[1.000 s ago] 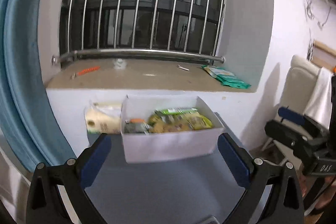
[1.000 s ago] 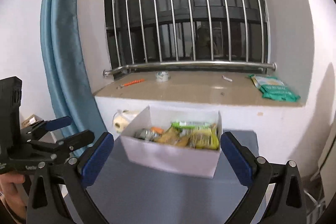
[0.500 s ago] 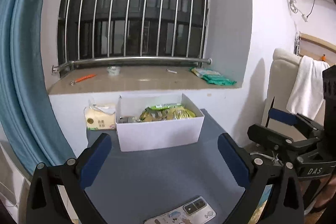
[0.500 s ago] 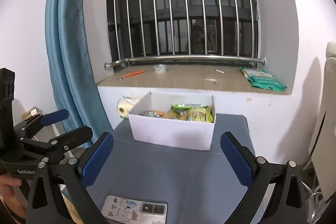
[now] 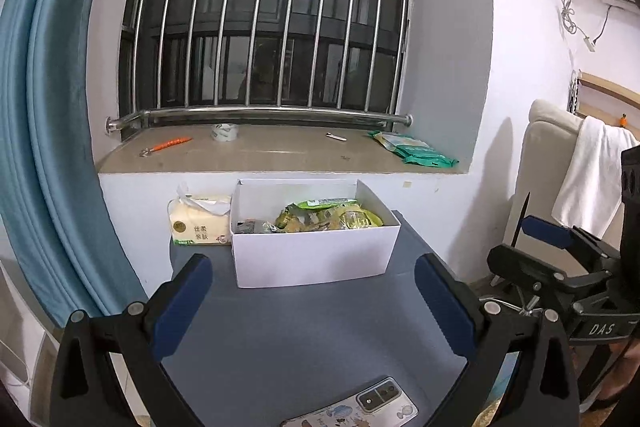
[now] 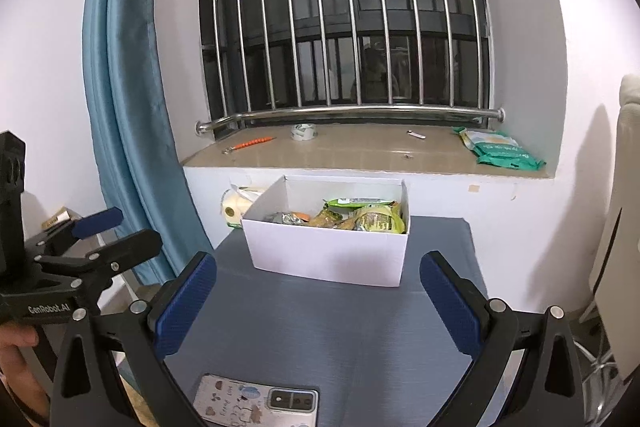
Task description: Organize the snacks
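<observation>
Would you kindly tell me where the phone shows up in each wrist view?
Left wrist: phone at the bottom edge, right of centre.
Right wrist: phone at the bottom edge, left of centre.
Shared landmark: the white box of snacks behind it on the table.

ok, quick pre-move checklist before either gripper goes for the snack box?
1. Left hand-held gripper open and holding nothing: ok.
2. Right hand-held gripper open and holding nothing: ok.
3. White box upright on the grey table, top open: ok.
4. Snack packets inside the box and visible from both wrist views: ok. How many and how they overlap: cannot tell.
5. Path from grippers to box free: ok. The phone lies at the near table edge, under the grippers, apart from the box.
6. Tissue pack close beside the box's left wall, touching or not: cannot tell.
</observation>
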The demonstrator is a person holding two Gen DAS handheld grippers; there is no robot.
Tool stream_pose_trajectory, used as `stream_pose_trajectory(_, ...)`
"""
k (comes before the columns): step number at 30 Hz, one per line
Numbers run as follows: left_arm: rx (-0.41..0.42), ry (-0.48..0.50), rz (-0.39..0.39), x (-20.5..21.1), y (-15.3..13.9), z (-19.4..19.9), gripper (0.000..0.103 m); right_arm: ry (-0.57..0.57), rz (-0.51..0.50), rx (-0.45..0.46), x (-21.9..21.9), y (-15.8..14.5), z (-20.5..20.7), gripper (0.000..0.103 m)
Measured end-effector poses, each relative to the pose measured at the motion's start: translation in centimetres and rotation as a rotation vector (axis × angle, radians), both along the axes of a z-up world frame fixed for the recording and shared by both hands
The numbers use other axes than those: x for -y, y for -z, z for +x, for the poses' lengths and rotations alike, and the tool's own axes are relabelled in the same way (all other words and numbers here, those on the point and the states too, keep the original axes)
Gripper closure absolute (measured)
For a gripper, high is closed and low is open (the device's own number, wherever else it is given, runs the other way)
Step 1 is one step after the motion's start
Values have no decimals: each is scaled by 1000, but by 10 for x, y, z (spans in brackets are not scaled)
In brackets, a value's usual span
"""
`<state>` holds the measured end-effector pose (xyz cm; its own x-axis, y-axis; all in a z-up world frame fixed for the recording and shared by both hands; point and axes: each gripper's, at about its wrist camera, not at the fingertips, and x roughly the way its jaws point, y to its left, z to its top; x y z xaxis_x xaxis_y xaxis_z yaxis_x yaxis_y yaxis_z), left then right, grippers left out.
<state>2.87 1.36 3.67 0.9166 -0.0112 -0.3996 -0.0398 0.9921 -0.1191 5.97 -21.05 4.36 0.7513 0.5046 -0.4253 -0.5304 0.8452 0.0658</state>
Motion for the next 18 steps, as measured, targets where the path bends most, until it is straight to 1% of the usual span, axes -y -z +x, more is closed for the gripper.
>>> stream_pose_trajectory(18,0,12,11,6,-1,-1,0,-11,4,-12,1,1,1,0)
